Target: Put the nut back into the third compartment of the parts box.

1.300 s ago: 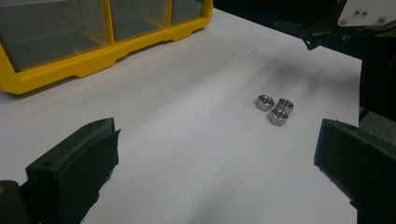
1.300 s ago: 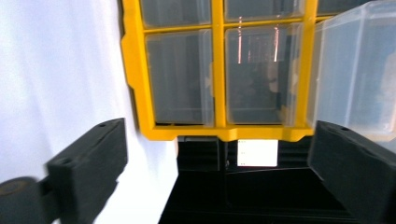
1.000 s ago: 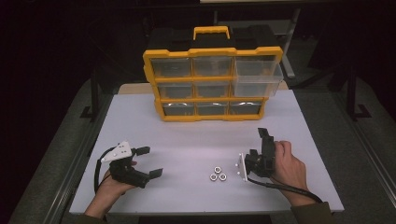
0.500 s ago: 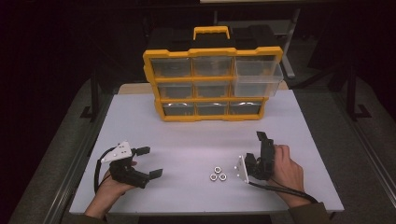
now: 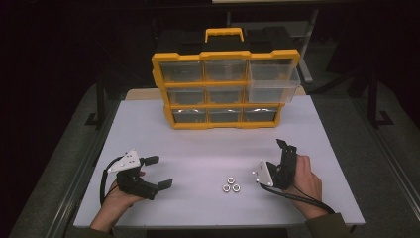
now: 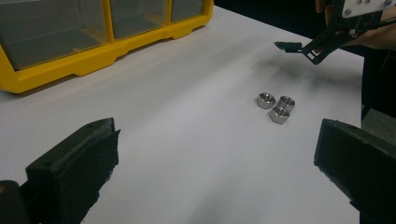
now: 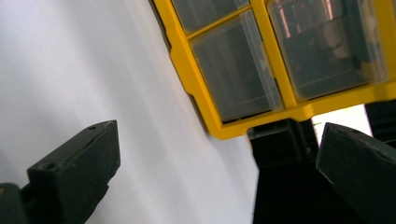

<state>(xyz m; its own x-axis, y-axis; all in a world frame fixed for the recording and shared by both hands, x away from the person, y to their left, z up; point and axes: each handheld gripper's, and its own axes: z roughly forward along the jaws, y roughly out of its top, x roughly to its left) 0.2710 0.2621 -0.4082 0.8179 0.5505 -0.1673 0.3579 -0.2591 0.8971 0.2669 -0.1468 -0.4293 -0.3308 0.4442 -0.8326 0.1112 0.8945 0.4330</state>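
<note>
Nuts [image 5: 230, 185]: three, steel, clustered and touching one another on the white counter [image 5: 208, 148], near its front edge, between my two claws.

Left claw [image 5: 157, 171]: jaws spread wide, nothing between them. It sits low over the counter at front left, tips pointing right toward the nuts but well apart from them. In the left gripper view the nuts [image 6: 275, 107] lie ahead between the two black jaws, toward the right one, each with its bore facing up.

Right claw [image 5: 283, 147]: jaws apart, empty. Held at front right, just beside the nuts on their right, tilted so the tips point up and away toward the far side of the counter. My hand [image 5: 307, 181] is wrapped round its body, cable trailing back to the edge. The right gripper view looks along bare counter at the organizer [image 7: 280, 70], seen on a slant.

Organizer [image 5: 225, 89]: yellow frame, clear drawers in three rows, carry handle on top, standing upright at the back of the counter. Top-right drawer [image 5: 272, 82] is pulled out past the frame; the others sit flush.
</note>
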